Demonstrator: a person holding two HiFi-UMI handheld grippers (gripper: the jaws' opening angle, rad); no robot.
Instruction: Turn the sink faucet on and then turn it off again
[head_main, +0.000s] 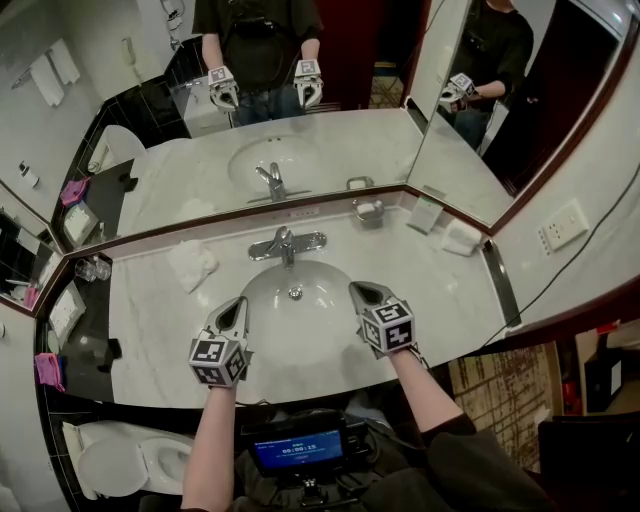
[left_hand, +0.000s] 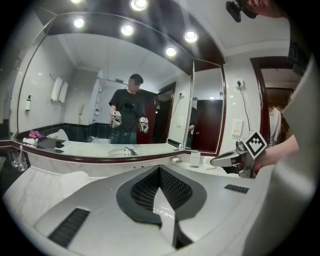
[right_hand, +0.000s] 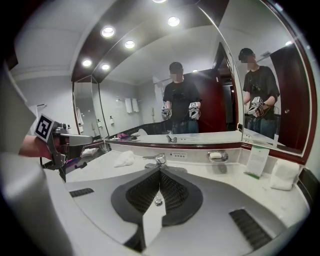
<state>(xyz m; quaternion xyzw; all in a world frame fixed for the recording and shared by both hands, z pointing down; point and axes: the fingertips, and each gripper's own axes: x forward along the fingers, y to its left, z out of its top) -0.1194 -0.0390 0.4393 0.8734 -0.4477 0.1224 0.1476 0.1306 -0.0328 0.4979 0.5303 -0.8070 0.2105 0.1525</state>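
The chrome faucet (head_main: 285, 243) stands at the back of the white oval basin (head_main: 262, 322), set in a marble counter. My left gripper (head_main: 237, 304) hovers over the basin's left front, shut and holding nothing. Over the right front my right gripper (head_main: 361, 292) is also shut and empty. Both point toward the faucet and stay short of it. In the right gripper view the faucet (right_hand: 157, 160) shows just past the shut jaws of the right gripper (right_hand: 160, 171), and the left gripper (right_hand: 70, 140) is at the left. In the left gripper view the shut left gripper (left_hand: 159, 171) hides the faucet.
A crumpled white cloth (head_main: 192, 262) lies left of the faucet. A soap dish (head_main: 368, 210), a card (head_main: 425, 213) and a folded towel (head_main: 462, 237) line the back right. Glasses (head_main: 92, 268) stand far left. A mirror (head_main: 330, 60) backs the counter, and a toilet (head_main: 130, 465) is at the lower left.
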